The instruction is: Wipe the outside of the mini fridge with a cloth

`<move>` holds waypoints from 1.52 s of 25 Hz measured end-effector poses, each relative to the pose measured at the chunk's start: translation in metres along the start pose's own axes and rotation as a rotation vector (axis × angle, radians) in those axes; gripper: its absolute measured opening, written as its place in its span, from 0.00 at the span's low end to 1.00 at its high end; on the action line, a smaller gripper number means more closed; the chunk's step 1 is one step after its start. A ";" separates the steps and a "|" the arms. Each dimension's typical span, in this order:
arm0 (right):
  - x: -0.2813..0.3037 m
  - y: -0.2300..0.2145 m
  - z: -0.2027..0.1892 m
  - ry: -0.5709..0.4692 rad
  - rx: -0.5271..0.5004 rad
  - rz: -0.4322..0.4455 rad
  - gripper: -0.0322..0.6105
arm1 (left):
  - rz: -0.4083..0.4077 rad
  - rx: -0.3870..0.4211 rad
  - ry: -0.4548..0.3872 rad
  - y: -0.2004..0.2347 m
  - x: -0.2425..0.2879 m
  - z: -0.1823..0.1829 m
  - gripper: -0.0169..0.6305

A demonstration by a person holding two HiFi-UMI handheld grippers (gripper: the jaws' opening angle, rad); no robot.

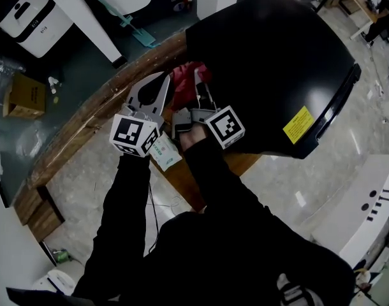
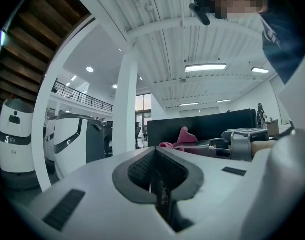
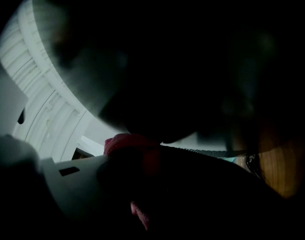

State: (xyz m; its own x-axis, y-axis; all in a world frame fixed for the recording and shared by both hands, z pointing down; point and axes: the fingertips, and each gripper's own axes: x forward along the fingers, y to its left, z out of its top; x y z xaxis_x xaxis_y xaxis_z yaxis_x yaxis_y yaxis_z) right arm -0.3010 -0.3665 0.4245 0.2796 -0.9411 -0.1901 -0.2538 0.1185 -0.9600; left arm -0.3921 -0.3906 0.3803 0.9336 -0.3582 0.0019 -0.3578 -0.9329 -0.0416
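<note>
The black mini fridge [image 1: 271,62] lies on a wooden table [image 1: 86,126], with a yellow label [image 1: 298,124] near its front edge. A red cloth [image 1: 185,78] is bunched against the fridge's left side. My right gripper [image 1: 199,75] is shut on the cloth, which shows red between its jaws [image 3: 125,143] under the dark fridge wall [image 3: 192,59]. My left gripper [image 1: 164,76] hovers just left of the cloth, shut and holding nothing. In the left gripper view its jaws [image 2: 156,156] meet, and the cloth [image 2: 181,138] lies ahead in front of the fridge [image 2: 202,126].
A white-and-green packet [image 1: 164,152] lies on the table under my left gripper. A white machine [image 1: 35,11] and a cardboard box [image 1: 22,97] stand on the floor at left. Another white unit [image 1: 366,203] stands at lower right.
</note>
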 end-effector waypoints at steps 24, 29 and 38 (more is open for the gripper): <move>-0.042 -0.221 -0.043 0.026 0.121 -0.292 0.24 | -0.068 -0.085 0.383 -0.023 0.030 -0.215 0.03; -0.056 -0.269 -0.053 0.030 0.134 -0.377 0.24 | -0.057 -0.097 0.453 -0.021 0.032 -0.257 0.03; -0.070 -0.324 -0.061 0.024 0.165 -0.486 0.24 | -0.085 -0.091 0.516 -0.033 0.039 -0.291 0.03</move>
State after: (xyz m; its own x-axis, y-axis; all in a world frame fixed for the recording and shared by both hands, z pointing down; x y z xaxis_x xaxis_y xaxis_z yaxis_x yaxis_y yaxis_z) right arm -0.2952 -0.3585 0.7618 0.3074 -0.9067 0.2889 0.0505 -0.2876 -0.9564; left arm -0.3487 -0.3847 0.6720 0.8378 -0.2324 0.4941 -0.3030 -0.9507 0.0666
